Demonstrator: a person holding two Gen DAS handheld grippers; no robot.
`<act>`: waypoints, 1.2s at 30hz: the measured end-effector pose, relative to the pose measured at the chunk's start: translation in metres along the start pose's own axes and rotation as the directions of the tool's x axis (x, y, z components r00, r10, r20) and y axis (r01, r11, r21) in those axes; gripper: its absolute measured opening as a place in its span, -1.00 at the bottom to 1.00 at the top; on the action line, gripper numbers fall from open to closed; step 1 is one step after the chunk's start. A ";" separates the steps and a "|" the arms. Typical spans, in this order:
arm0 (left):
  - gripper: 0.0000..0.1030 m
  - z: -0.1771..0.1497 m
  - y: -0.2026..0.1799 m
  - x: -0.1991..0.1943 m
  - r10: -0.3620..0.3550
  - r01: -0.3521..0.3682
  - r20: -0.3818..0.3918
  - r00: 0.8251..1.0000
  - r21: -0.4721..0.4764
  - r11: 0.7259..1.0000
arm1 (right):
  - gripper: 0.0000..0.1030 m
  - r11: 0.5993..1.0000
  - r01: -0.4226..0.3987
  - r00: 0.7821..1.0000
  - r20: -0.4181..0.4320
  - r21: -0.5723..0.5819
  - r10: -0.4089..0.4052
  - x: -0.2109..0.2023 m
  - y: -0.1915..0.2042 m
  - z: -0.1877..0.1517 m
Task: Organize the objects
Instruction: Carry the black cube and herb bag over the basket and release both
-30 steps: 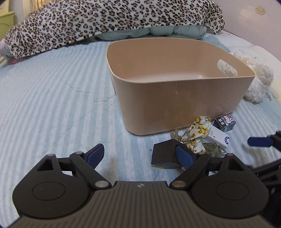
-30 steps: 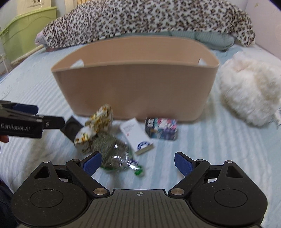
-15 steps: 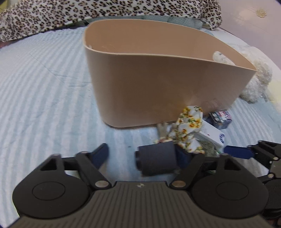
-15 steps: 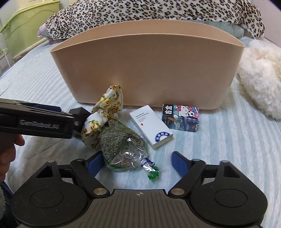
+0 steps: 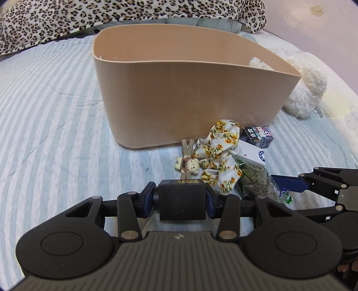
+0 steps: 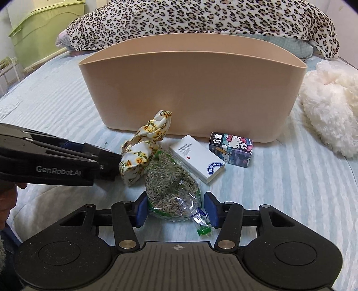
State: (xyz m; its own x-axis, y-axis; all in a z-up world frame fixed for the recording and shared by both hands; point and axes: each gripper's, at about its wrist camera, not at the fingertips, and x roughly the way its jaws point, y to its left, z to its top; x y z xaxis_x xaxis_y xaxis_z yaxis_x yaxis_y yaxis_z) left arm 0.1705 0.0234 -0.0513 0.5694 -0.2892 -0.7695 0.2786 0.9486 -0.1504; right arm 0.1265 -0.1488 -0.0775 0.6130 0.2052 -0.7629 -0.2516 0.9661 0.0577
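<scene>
My left gripper (image 5: 182, 202) is shut on a small black box (image 5: 182, 199), in front of the tan bin (image 5: 190, 96). My right gripper (image 6: 176, 209) has its jaws closed around the near end of a clear bag of dried herbs (image 6: 171, 181) that lies on the bed. Beside it lie a sunflower-print scrunchie (image 6: 145, 147), a white box (image 6: 198, 157) and a Hello Kitty box (image 6: 231, 148). A small bear clip (image 5: 188, 164) lies by the scrunchie (image 5: 220, 154) in the left wrist view. The left gripper also shows in the right wrist view (image 6: 107, 164).
The objects lie on a blue striped bedspread (image 5: 56, 125). A leopard-print blanket (image 6: 201, 18) lies behind the bin (image 6: 192, 87). A white fluffy toy (image 6: 329, 114) sits right of the bin. A green cabinet (image 6: 40, 29) stands at far left.
My left gripper has closed on the black box. My right gripper has moved forward and closed around the herb bag.
</scene>
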 end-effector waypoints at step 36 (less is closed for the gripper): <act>-0.10 0.100 -0.049 -0.061 0.068 -0.109 0.316 0.946 0.115 0.987 | -0.07 0.988 0.140 0.926 0.345 0.065 -0.154 -0.086 -0.053 0.109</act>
State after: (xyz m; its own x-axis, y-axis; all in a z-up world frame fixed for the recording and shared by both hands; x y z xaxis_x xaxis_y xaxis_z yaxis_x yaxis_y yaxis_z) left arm 0.1993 -0.0180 0.0653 0.8020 -0.2502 -0.5424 0.3021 0.9533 0.0069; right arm 0.1694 -0.2003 0.0552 0.8650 0.0949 -0.4926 -0.1136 0.9935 -0.0081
